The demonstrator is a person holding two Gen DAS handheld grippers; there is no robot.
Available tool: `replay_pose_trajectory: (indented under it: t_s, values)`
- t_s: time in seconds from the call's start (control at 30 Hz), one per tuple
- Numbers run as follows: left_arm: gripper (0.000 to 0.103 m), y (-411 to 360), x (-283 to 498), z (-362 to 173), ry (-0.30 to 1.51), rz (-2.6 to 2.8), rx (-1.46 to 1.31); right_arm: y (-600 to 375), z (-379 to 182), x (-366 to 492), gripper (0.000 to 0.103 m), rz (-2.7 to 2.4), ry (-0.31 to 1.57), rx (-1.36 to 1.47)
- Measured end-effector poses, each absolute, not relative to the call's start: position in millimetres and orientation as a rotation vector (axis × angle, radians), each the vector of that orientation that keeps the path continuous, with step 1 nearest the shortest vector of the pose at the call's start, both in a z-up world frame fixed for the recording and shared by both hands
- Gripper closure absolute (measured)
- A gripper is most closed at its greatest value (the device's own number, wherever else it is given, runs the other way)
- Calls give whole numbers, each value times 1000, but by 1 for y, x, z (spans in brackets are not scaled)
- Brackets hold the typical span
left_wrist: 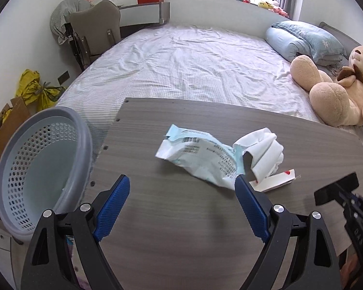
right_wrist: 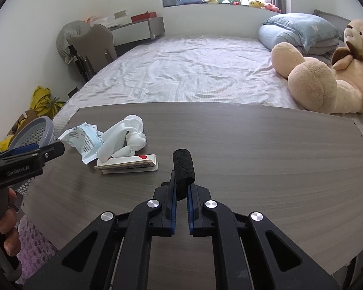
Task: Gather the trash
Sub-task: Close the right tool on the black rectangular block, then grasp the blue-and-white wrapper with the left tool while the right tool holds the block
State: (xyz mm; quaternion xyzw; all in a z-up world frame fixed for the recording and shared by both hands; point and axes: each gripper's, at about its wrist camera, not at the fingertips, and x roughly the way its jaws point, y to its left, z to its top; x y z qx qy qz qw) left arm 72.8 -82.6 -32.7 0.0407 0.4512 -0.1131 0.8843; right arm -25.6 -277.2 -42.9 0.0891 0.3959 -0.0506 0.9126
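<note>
Left wrist view: the left hand-held gripper (left_wrist: 181, 188) hovers over the grey wood-grain tabletop (left_wrist: 181, 229) with its blue-padded fingers (left_wrist: 113, 207) spread wide apart and nothing between them. Just beyond the fingertips lies a crumpled pale-blue printed wrapper (left_wrist: 200, 154). Touching the wrapper's right side is a wad of white tissue (left_wrist: 263, 149), and under the tissue's near edge a flat white card with a red mark (left_wrist: 276, 181) rests on the tabletop. Left of the wrapper, past the tabletop's edge, a grey perforated plastic basket (left_wrist: 43, 169) is tipped so its opening faces the camera. Right of the wrapper, the black tip of the right hand-held gripper (left_wrist: 336, 191) enters at the frame edge. Behind the wrapper stretches a bed (left_wrist: 181, 60) with a tan teddy bear (left_wrist: 336, 89).

Right wrist view: the right hand-held gripper (right_wrist: 181, 193) is clamped on a small black fabric-textured roll (right_wrist: 183, 166), which stands up between the nearly closed pads above the tabletop (right_wrist: 254, 169). Left of the roll lies the white card (right_wrist: 128, 163), with the tissue (right_wrist: 123, 137) and wrapper (right_wrist: 84, 140) beyond it. Further left of the roll, the left hand-held gripper (right_wrist: 31, 154) reaches in front of the basket (right_wrist: 34, 130).
</note>
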Motion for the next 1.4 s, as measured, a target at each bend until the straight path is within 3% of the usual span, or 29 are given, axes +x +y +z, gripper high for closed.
replay_pose_trajectory:
  t_s: [0.67,1.4]
  values:
    - [18,-104,95,-71,993,-184,166,-291,-54,-27,95,-92,820,246]
    - [18,-64,84,-46,906,-147,171,-277,-51,-23,95,-74,825,226]
